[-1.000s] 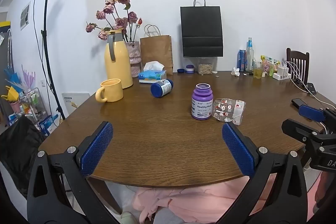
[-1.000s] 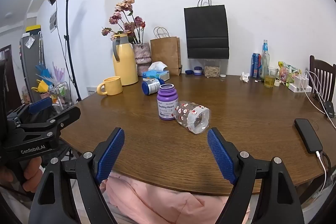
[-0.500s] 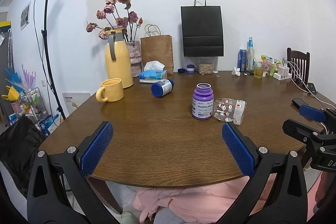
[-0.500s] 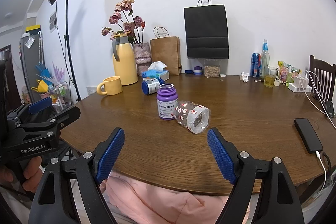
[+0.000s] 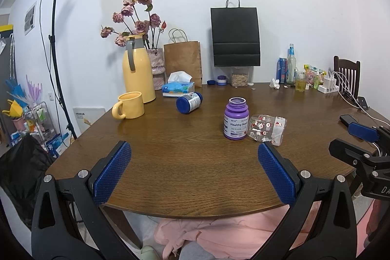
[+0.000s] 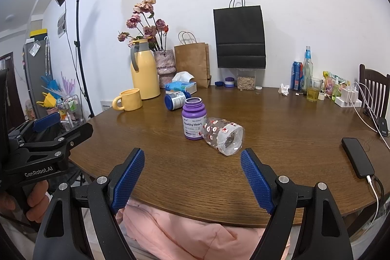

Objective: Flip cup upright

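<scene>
A clear cup with red and white prints (image 6: 223, 135) lies on its side on the brown table (image 6: 280, 133), its mouth toward my right gripper. It rests against a purple "Healthy Heart" bottle (image 6: 193, 122). It also shows in the left wrist view (image 5: 267, 129), right of the purple bottle (image 5: 236, 122). My right gripper (image 6: 192, 177) is open and empty, hovering at the table's near edge, short of the cup. My left gripper (image 5: 193, 173) is open and empty, at the near edge, left of the cup.
A yellow mug (image 5: 129, 105), a yellow thermos (image 5: 137, 72), a tissue box (image 5: 178, 88) and a blue-capped bottle on its side (image 5: 189, 102) stand at the back left. A phone on a cable (image 6: 357, 156) lies at the right. Bags, drinks and chargers line the far edge.
</scene>
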